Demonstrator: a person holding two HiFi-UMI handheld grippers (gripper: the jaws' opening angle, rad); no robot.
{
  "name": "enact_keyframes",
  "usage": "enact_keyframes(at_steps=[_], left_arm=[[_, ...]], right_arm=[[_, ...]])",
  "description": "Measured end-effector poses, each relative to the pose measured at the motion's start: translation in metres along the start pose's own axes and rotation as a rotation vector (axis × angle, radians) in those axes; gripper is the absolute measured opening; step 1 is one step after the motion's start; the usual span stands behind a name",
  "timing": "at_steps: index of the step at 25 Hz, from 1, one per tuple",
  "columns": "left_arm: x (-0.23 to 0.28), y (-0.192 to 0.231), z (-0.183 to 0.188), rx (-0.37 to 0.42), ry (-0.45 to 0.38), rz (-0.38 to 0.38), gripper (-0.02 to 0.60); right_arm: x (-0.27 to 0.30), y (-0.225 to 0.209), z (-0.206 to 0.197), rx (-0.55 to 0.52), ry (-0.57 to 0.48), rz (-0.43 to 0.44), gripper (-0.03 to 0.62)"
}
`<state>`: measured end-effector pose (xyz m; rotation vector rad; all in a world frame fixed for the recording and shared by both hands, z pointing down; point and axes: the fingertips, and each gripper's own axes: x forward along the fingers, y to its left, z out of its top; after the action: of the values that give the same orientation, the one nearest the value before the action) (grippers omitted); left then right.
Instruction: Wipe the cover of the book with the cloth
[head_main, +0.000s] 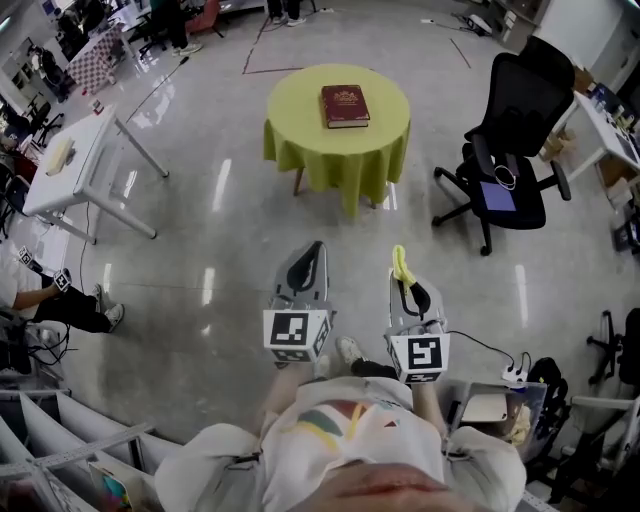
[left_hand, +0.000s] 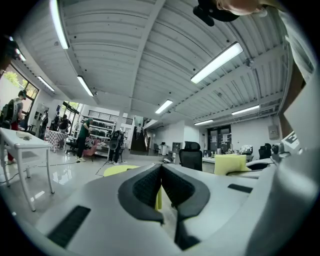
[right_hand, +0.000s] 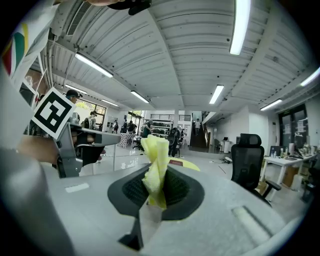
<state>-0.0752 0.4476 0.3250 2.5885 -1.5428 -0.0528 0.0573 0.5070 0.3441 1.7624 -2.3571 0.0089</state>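
**Carrying a soft cloth toward a hard book**

Starting with the biggest thing: seeing a round table (head_main: 290, 118) under a yellow-green cover, in the upper middle of the head view, well apart from both grippers. Spotting a dark red book (head_main: 344, 105) lying flat near the middle of the table top, closed, with its cover facing up.

Guessing the book to be stiff and a bit heavy, with a smooth, hard cover. Expecting it to stay put under a gentle wipe, but maybe slide on the table cover under a hard push. Not needing to lift it. Thinking a bare corner is the best place to press down and keep it from moving.

Moving down to the lower middle of the head view: holding the left gripper (head_main: 316, 248) with its jaws pressed together and nothing between them. Holding the right gripper (head_main: 402, 278) just beside it, toward the right of the frame, pinching a yellow cloth (head_main: 400, 262).

Seeing, in the right gripper view, the cloth bunched between the dark pads (right_hand: 131, 189) and poking up past the tips. Guessing it to be light, soft and floppy, easy to squash flat on the cover, and needing only that firm pinch at its lower end.

Finding no words to read anywhere. Making out a gold pattern on the book cover, too small to tell. Noticing black and white squares on the cubes (head_main: 295, 335), but no letters.
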Motion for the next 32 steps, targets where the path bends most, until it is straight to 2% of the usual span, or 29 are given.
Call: enact_keyframes(at_steps=[5,10,16,23,32], left_arm=[[0.026,-0.015,-0.010,-0.028,0.010,-0.030,0.015],[0.057,-0.040,-0.015,-0.014,0.012,-0.038,0.015],[0.087,-0.060,0.005,0.019,-0.032,-0.033,0.015],[0.114,-0.082,0.021,0.062,-0.088,-0.029,0.015],[0.138,-0.088,0.031,0.066,-0.097,-0.013,0.015]], right_arm=[[-0.006,-0.023,-0.011,-0.008,0.025,-0.026,0.031],[0.004,-0.056,-0.023,0.014,0.031,-0.011,0.031],[0.029,-0.080,-0.006,-0.006,-0.036,0.057,0.031],[0.038,-0.113,0.016,-0.043,-0.130,0.089,0.031],[0.044,-0.136,0.012,-0.034,-0.125,0.101,0.031]])
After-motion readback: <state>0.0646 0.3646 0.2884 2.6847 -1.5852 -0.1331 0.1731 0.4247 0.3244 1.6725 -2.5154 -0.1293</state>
